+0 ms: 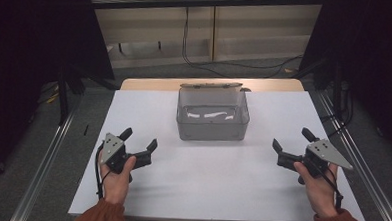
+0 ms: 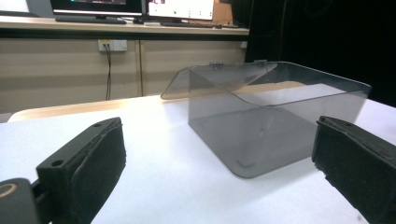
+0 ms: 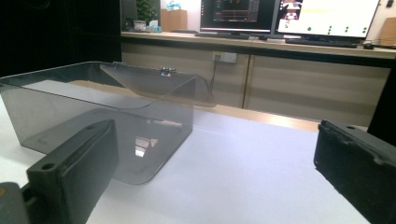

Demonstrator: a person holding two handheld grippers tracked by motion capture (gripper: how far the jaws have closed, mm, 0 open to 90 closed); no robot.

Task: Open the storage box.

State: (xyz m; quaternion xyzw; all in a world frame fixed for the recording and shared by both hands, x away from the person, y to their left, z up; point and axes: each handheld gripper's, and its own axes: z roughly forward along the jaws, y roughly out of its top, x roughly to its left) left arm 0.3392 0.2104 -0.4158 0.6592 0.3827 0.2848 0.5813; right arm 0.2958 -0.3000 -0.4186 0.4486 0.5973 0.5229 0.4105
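A clear grey plastic box (image 1: 212,118) stands on the white tabletop (image 1: 210,186) toward the back middle, its hinged lid tipped open behind it. Nothing shows inside it. My left gripper (image 1: 139,139) rests low at the front left, held in a hand, jaws wide apart and empty. From the left gripper view the box (image 2: 275,126) lies ahead and to the right of the gripper (image 2: 219,163). My right gripper (image 1: 293,139) sits at the front right, also open and empty. Its own view has the box (image 3: 100,116) ahead on the left, beyond the gripper (image 3: 215,163).
The white tabletop lies on a wooden table (image 1: 150,83) whose edge shows at the back. Dark stands flank both sides, and metal rails (image 1: 46,164) run along the table. Cables (image 1: 226,64) lie on the floor behind; a desk with monitors (image 3: 289,18) stands further back.
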